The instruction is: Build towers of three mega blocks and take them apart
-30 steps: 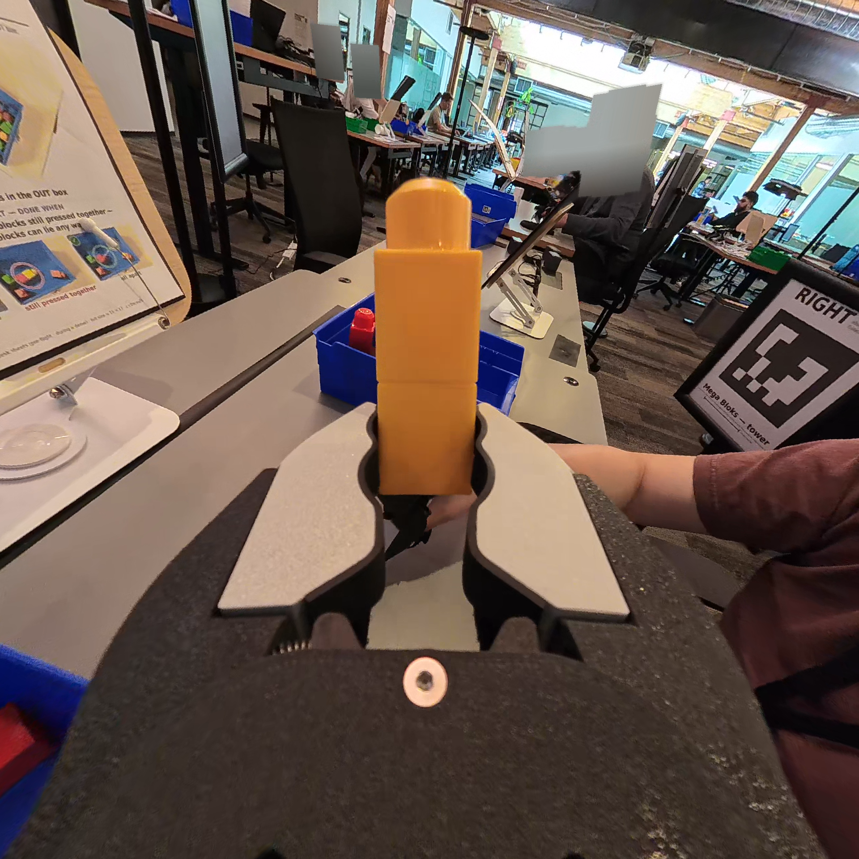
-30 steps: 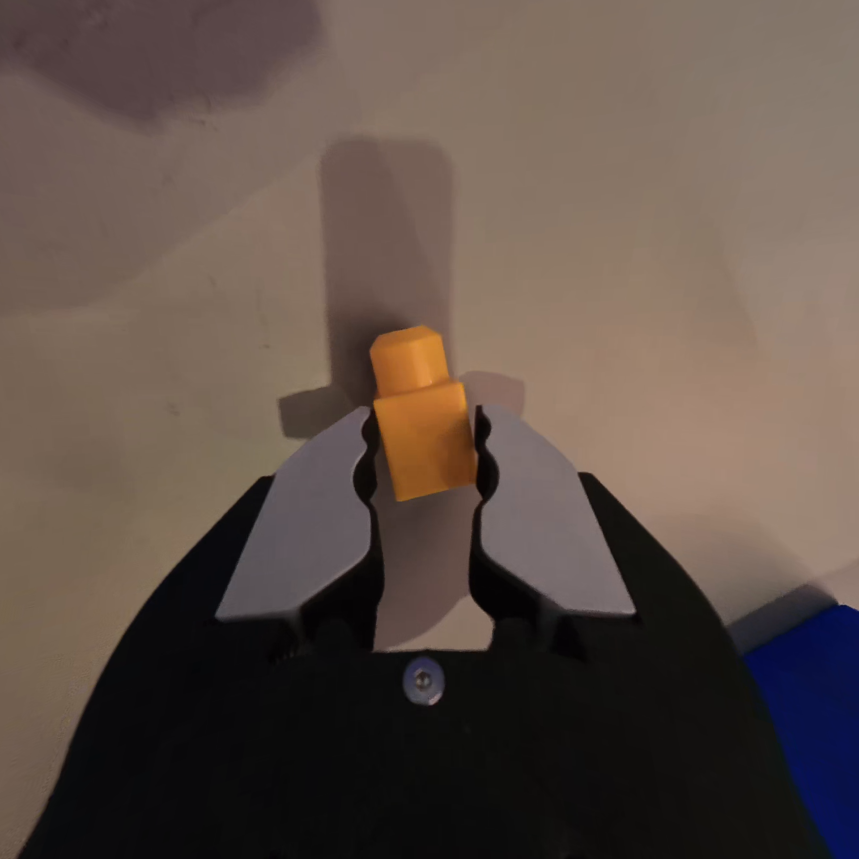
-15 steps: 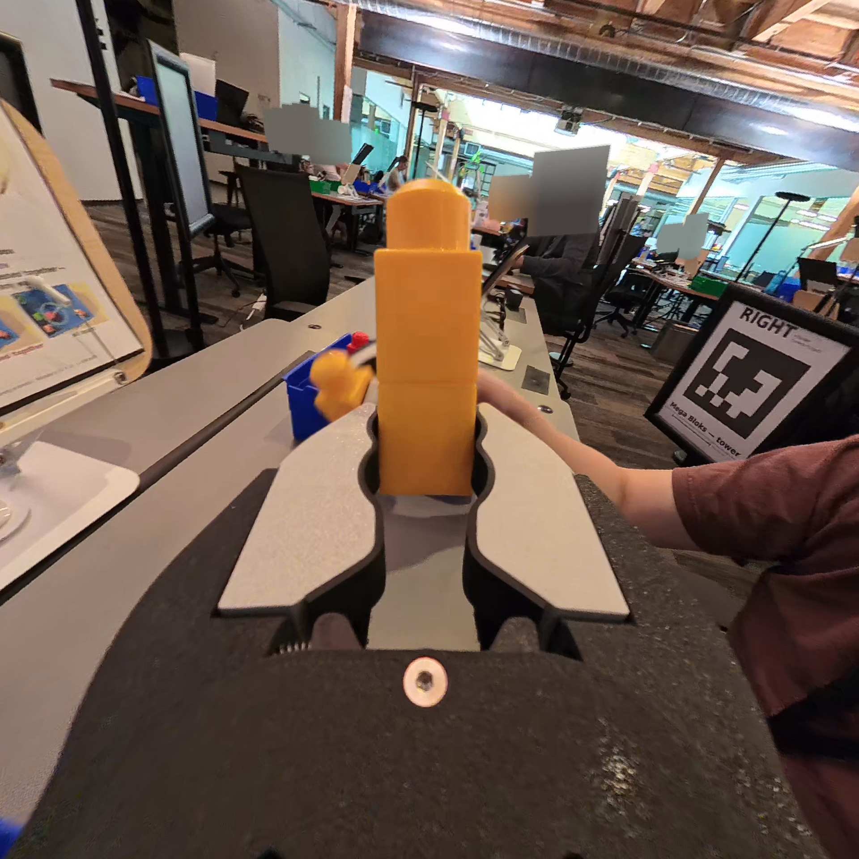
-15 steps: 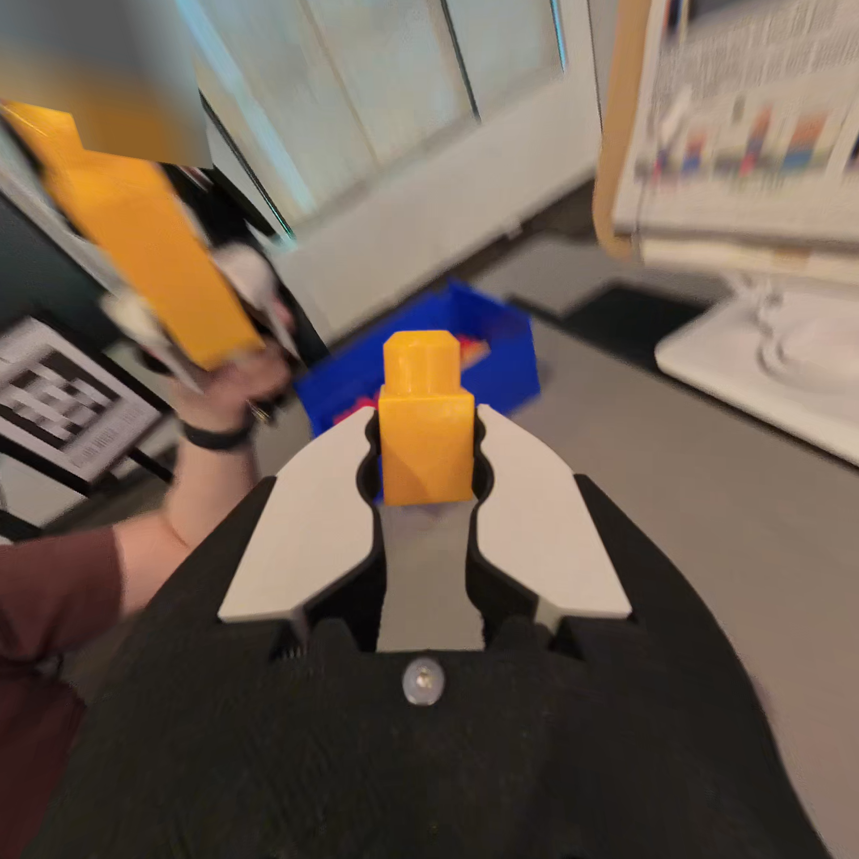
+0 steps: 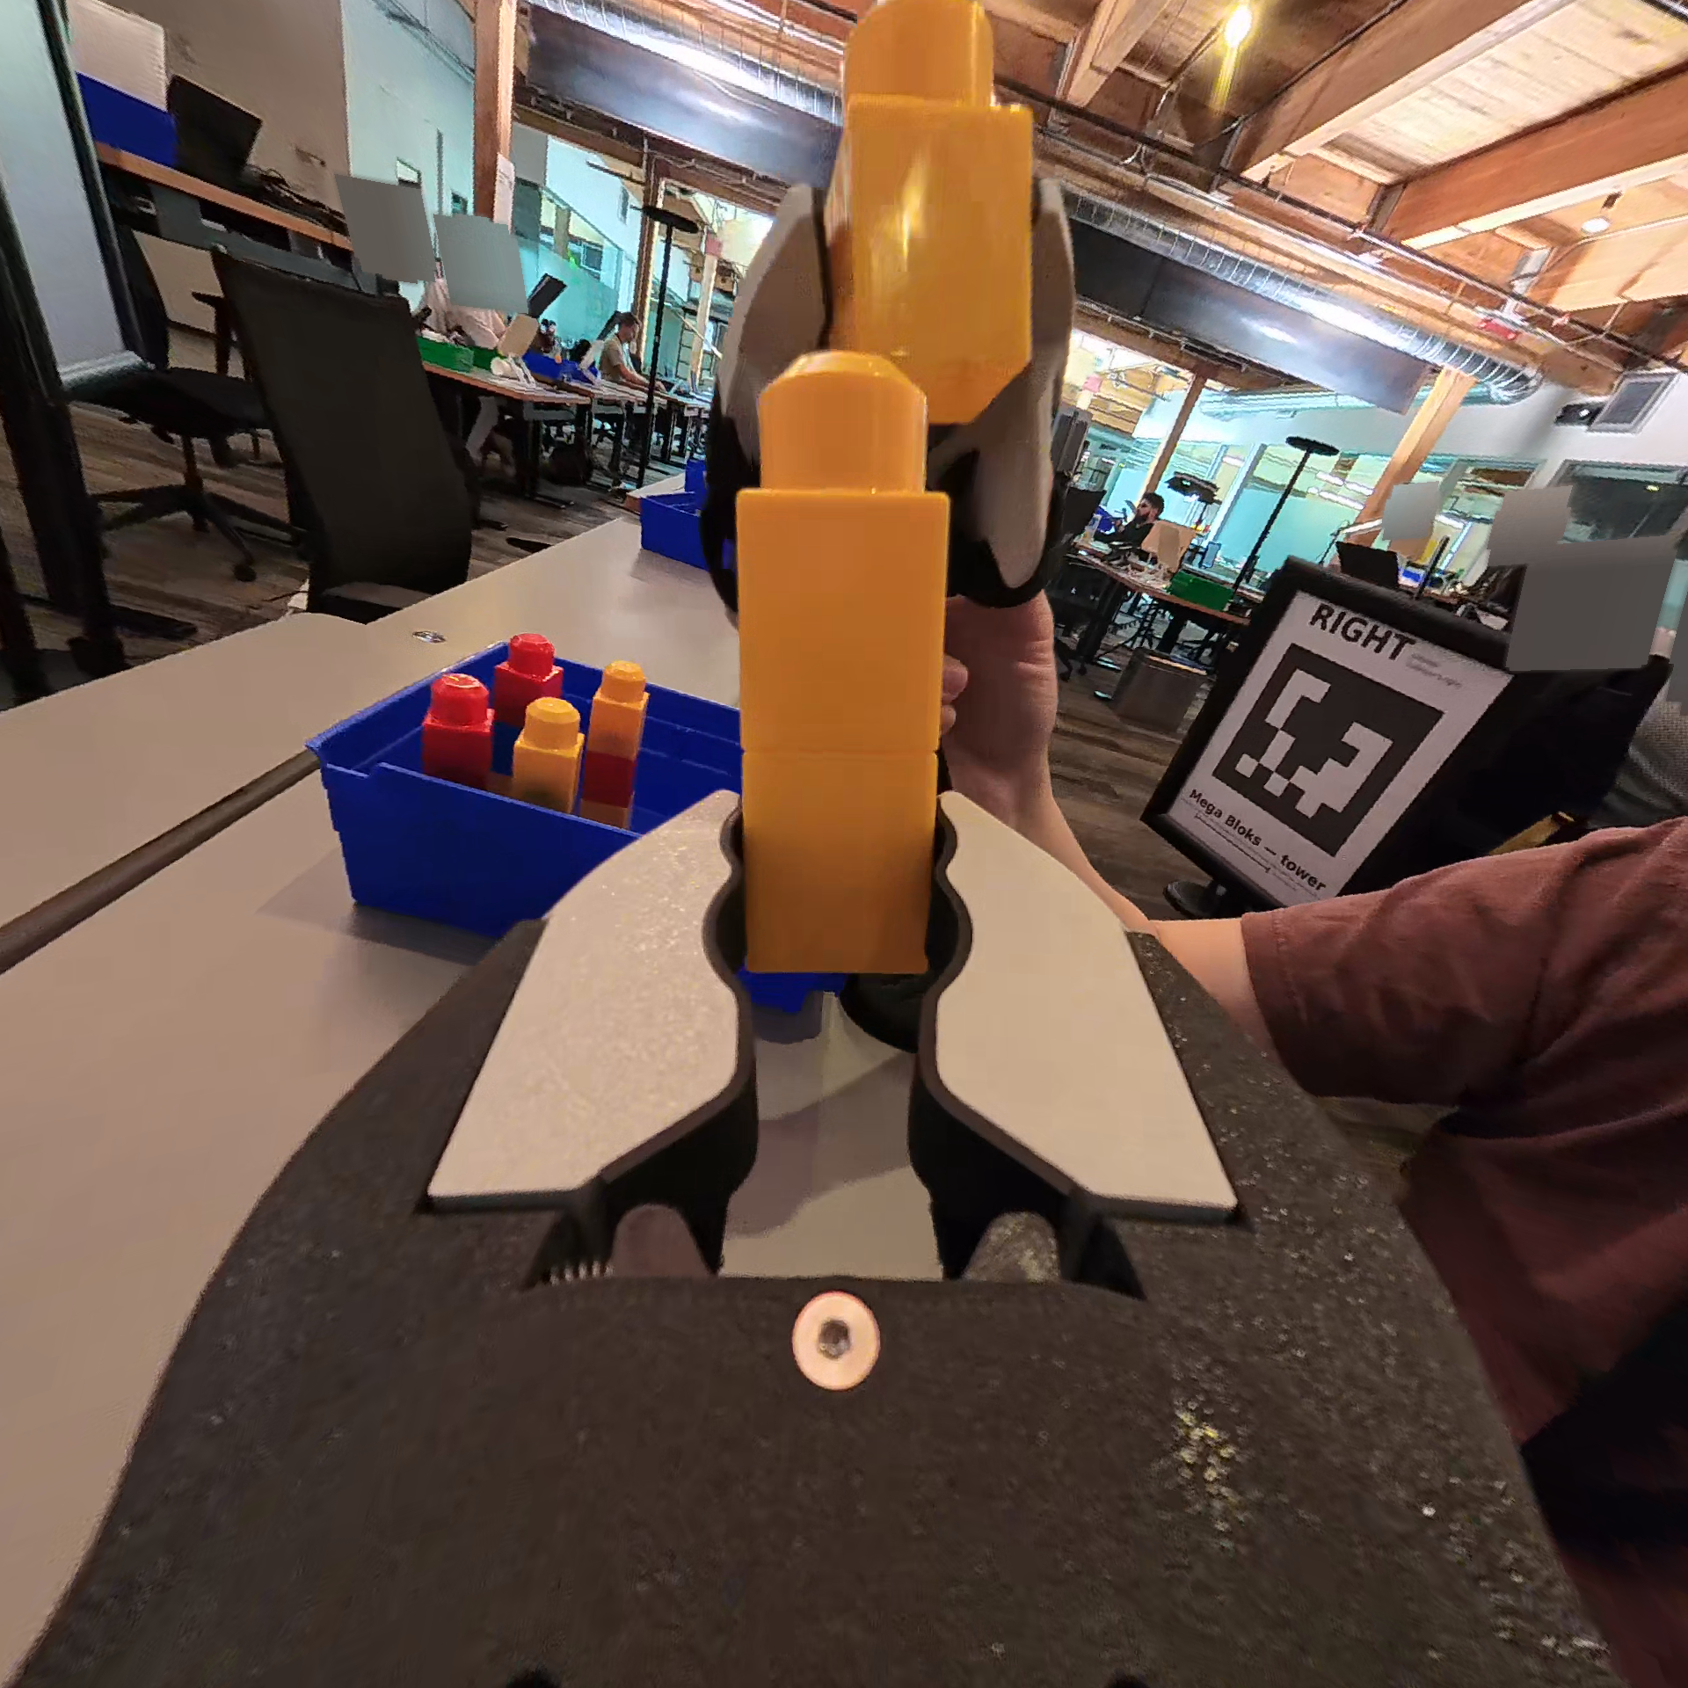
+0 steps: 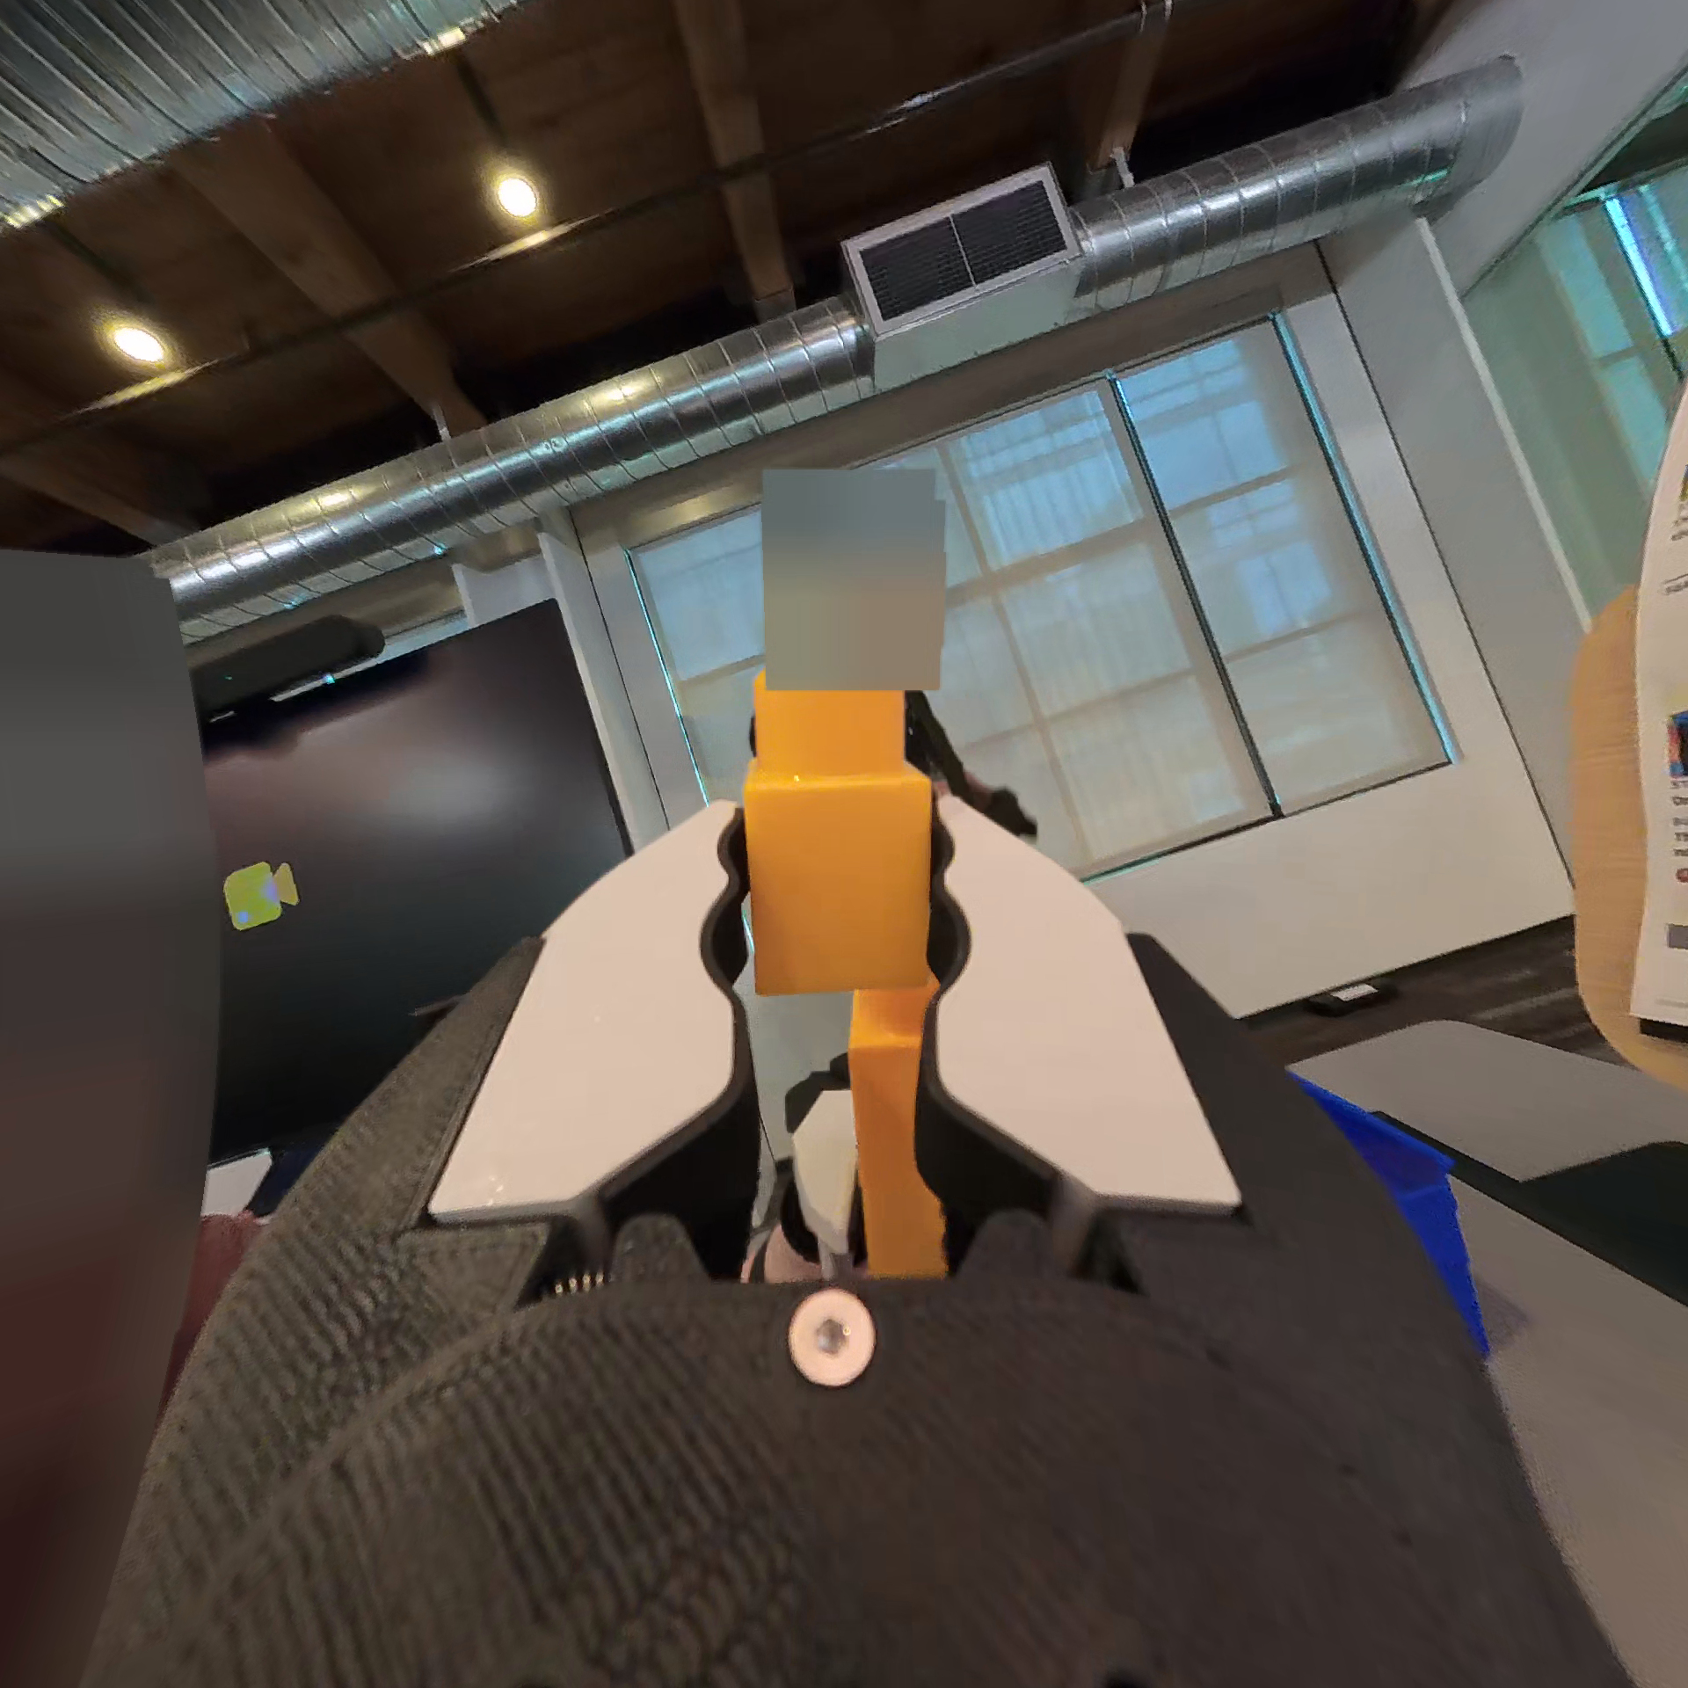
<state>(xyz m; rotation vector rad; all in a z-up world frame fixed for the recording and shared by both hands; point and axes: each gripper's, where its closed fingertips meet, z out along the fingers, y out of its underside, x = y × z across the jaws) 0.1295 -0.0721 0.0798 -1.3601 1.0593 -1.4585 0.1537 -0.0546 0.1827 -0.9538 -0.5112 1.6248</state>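
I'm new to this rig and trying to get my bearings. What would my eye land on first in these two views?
First, the two-block orange stack standing upright in the left gripper, dead centre of the left wrist view. Just above and behind it, the right gripper holds a single orange block over the stack's stud. To the left on the grey table sits a blue bin with finished red, yellow and orange towers.

Left of the blue bin (image 5: 438,849) we are seeing bare table (image 5: 164,1023) offering passage. Finished towers (image 5: 539,740) are filling the bin; right of it, a sign (image 5: 1324,758) is blocking the way.
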